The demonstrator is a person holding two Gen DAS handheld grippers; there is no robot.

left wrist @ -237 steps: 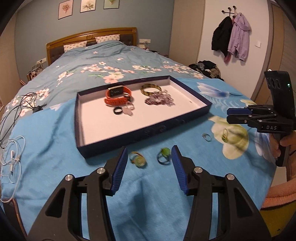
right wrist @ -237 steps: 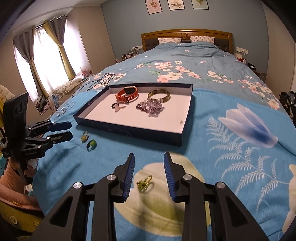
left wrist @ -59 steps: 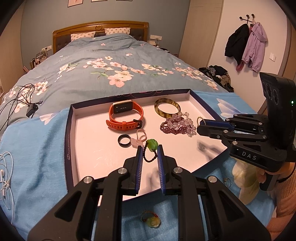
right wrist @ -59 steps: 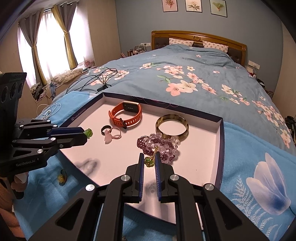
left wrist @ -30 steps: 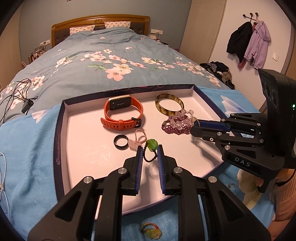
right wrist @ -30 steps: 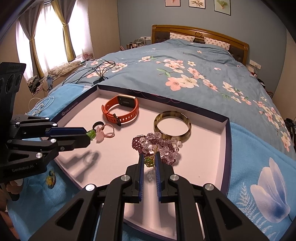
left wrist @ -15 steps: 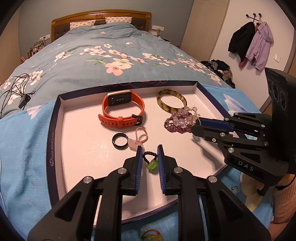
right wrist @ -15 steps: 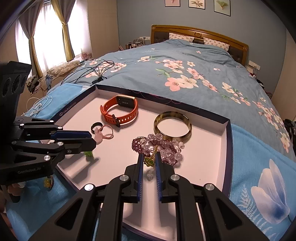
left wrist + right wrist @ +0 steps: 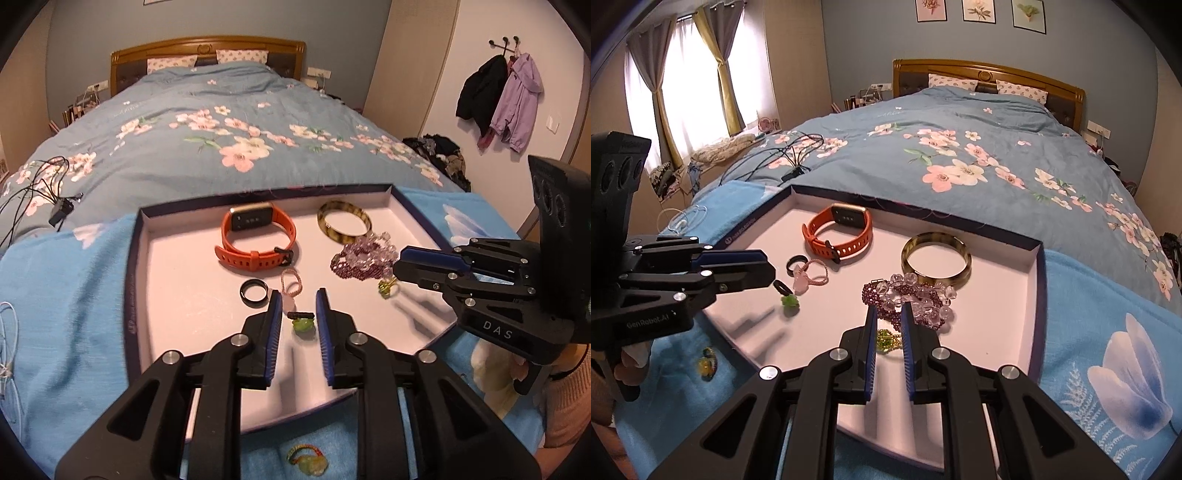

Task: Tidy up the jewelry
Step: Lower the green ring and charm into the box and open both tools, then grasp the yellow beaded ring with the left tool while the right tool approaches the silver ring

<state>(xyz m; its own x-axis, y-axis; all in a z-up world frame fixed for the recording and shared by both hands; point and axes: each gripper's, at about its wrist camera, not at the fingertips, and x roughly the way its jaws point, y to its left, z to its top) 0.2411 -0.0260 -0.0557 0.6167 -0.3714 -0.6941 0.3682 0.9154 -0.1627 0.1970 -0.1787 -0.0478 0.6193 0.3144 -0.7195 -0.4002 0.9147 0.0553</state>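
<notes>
Left gripper (image 9: 297, 321) has its fingers apart w/ the green-stone ring (image 9: 303, 323) lying loose between them on the tray (image 9: 137, 266) floor. Right gripper (image 9: 888, 339) is narrow but not gripping—the gold-green ring (image 9: 886, 340) rests in its gap, near the purple beads (image 9: 908, 297).

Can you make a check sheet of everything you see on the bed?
Surface: blue floral bedspread.
Job's things: tray holds orange watch, bangle, purple beads, black ring, pink ring, green ring, yellow-green ring; one ring lies outside on the bedspread.
Clutter: nothing seen.
Grippers: left gripper open around green ring; right gripper slightly open around yellow-green ring.
Cables: black cables, white cable.
Surroundings: headboard, coats, curtains.
</notes>
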